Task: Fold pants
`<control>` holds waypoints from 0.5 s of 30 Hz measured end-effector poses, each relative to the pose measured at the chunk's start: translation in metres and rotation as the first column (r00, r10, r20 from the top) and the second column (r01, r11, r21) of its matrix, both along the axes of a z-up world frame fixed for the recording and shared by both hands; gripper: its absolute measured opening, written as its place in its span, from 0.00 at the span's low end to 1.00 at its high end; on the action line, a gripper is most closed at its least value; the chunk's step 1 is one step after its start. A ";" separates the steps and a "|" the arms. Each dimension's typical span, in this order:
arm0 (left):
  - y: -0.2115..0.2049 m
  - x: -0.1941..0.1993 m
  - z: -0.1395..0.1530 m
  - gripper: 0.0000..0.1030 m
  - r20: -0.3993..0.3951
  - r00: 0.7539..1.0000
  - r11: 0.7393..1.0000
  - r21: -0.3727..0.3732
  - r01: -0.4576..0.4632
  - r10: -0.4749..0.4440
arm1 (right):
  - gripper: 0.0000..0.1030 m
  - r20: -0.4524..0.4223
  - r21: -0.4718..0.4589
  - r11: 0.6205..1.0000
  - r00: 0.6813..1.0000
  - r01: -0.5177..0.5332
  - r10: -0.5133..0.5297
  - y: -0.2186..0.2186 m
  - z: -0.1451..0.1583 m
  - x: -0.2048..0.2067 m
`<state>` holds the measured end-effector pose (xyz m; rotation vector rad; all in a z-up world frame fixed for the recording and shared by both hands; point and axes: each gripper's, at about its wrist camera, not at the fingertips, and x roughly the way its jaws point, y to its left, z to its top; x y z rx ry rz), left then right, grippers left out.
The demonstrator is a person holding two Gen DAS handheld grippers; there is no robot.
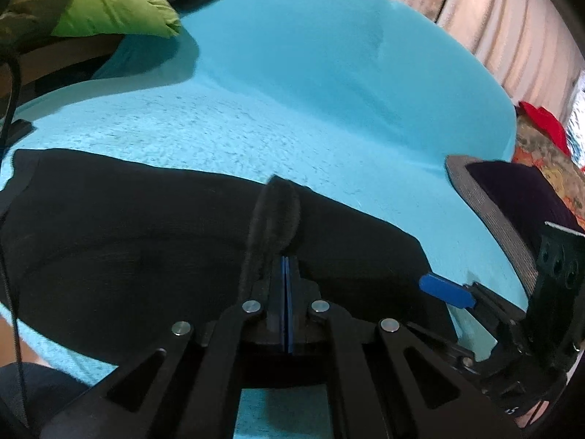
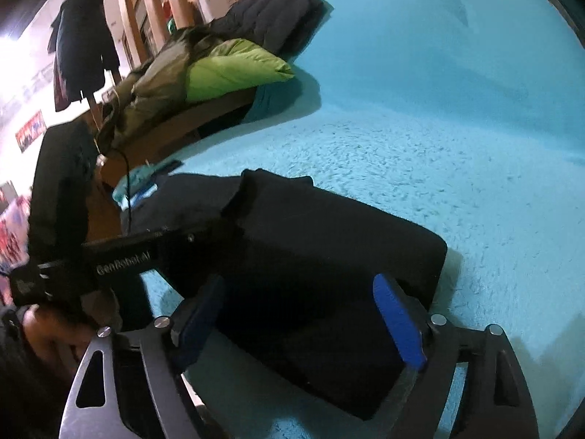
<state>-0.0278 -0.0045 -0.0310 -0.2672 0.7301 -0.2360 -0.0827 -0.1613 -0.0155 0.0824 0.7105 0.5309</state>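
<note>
The black pants [image 1: 153, 234] lie folded into a thick slab across the lower half of both views, on a bed with a turquoise fleecy blanket [image 1: 329, 84]. In the left wrist view a fold of the fabric stands up in a loop at centre, because the left claw [image 1: 286, 267] is clenched on it, its blue pads pressed together around the cloth. That pinch probably keeps the layers from sliding. In the right wrist view the right claw [image 2: 303, 314] is released, its blue fingers [image 2: 398, 322] standing wide on either side of the near end of the pants without pressing them. A green and olive jacket [image 2: 226, 66] is heaped at the upper left, well apart from the pants.
</note>
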 end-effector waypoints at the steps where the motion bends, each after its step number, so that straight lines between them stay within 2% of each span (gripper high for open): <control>1: 0.002 -0.001 -0.001 0.01 -0.004 1.000 1.000 -0.010 -0.005 0.005 | 0.85 -0.005 0.016 1.000 1.000 -0.002 0.002 -0.002 0.000 0.000; 4: 0.002 -0.002 -0.003 0.01 -0.009 1.000 1.000 0.001 -0.006 0.006 | 0.86 -0.022 0.071 0.997 1.000 -0.007 0.008 -0.009 -0.001 0.003; 11: -0.002 0.001 -0.005 0.01 -0.018 1.000 1.000 0.021 -0.006 0.006 | 0.87 -0.022 0.055 0.998 0.999 -0.023 0.024 -0.007 -0.002 -0.001; 13: -0.002 0.002 -0.005 0.01 -0.022 1.000 1.000 0.024 -0.005 0.006 | 0.84 -0.033 0.070 0.997 0.999 -0.016 0.018 -0.010 -0.003 0.000; 15: -0.002 0.003 -0.005 0.01 -0.024 1.000 0.999 0.035 -0.005 0.006 | 0.72 -0.042 0.071 0.997 0.999 0.008 -0.005 -0.015 -0.004 0.000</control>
